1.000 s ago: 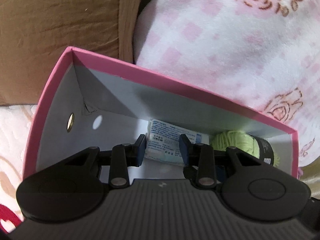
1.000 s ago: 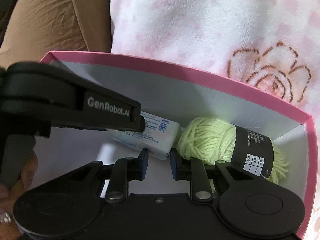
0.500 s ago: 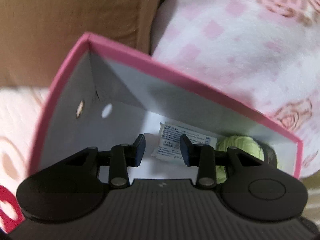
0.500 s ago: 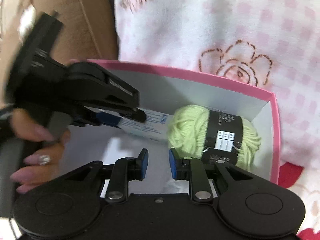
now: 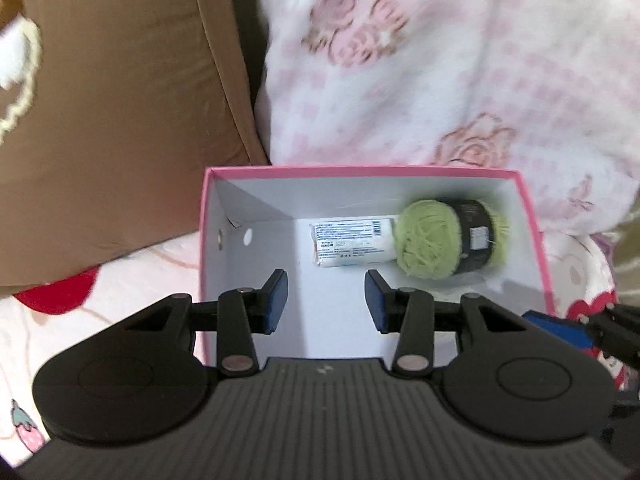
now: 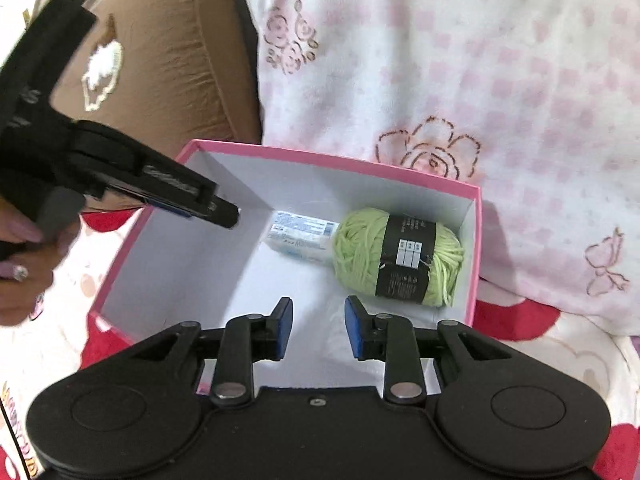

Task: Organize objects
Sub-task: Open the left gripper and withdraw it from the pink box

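A pink-rimmed box [image 5: 362,170] with plain white inner walls sits on patterned bedding, and two things lie against its far wall: a ball of light green yarn [image 6: 360,252] wrapped in a black paper band [image 6: 404,258], and, touching its left end, a small white packet [image 6: 300,236] printed in blue. The band carries a white label patch divided into squares and lines of small print; the packet shows rows of blue text and a barcode; none of it is sharp enough to read.

The left gripper [image 5: 326,300] hangs above the box's near half, its blue-padded jaws apart with nothing between them; they have just been opening. The packet lies ahead of it, past the fingertips, and the yarn ahead and to its right, both well clear of the pads.

The right gripper [image 6: 318,326] is likewise parted and empty, jaws just opened, over the near edge of the box; the yarn lies ahead and slightly right, the packet ahead, slightly left of centre. A hand [image 6: 24,264] grips the left tool's handle at far left
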